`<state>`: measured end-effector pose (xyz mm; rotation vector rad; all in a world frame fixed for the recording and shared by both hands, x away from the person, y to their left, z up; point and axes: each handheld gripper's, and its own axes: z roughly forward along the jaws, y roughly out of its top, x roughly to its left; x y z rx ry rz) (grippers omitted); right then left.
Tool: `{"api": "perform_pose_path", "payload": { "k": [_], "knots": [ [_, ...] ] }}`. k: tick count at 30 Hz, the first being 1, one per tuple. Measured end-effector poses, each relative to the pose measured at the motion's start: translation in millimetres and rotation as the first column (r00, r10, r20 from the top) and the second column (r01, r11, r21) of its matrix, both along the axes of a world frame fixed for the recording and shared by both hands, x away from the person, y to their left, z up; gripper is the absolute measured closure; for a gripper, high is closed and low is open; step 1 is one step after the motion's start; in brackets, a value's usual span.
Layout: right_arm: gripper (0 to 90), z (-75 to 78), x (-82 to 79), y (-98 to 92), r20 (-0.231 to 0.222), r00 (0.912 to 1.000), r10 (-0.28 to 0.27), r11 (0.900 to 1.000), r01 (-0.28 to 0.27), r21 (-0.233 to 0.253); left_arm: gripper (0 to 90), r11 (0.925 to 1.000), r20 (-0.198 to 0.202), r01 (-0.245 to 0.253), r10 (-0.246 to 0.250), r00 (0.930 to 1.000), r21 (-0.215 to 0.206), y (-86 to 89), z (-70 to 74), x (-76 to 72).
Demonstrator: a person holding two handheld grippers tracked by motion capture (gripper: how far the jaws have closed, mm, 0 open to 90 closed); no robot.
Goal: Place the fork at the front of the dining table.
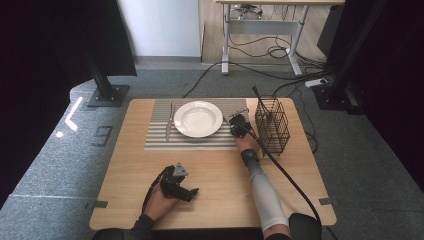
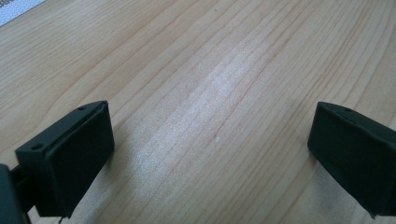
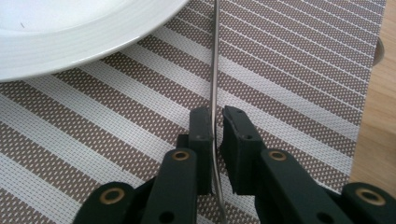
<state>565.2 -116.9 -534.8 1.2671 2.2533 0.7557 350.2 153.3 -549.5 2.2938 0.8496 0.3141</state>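
- The right tongs (image 3: 215, 122) are pinching the thin metal handle of a piece of cutlery (image 3: 214, 60), jaws nearly closed on it, just right of the white plate (image 1: 198, 119).
- Its long axis is running straight ahead of the jaws, along the striped placemat (image 3: 299, 70), parallel to the plate's rim.
- Open mat is lying between plate and the placemat's edge; the wire basket (image 1: 272, 125) is standing close beside.
- The left tongs (image 2: 210, 140) are resting wide and empty on the bare surface (image 2: 201, 70), well apart.

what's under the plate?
The white plate sits on a striped placemat laid on the wooden table. The mat's stripes run up to its rim; whatever lies beneath the plate's middle is covered.
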Motion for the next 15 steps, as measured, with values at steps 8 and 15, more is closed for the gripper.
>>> {"api": "perform_pose_path", "payload": {
  "k": [8, 15],
  "knots": [
    [65.2, 11.3, -7.1, 0.9, 0.012, 0.9997, 0.021, 1.000, -0.021, 0.011, 0.1, 1.0000, 0.000, 0.001, -0.001, 1.0000, 0.000, 0.1, 0.0, 0.1],
    [43.4, 28.1, -26.8, -1.3, -0.011, 0.9973, 0.073, 0.996, -0.072, 0.058, 0.1, 1.0000, 0.001, 0.001, -0.001, 1.0000, 0.001, 0.1, 0.0, 0.1]
  ]
}}
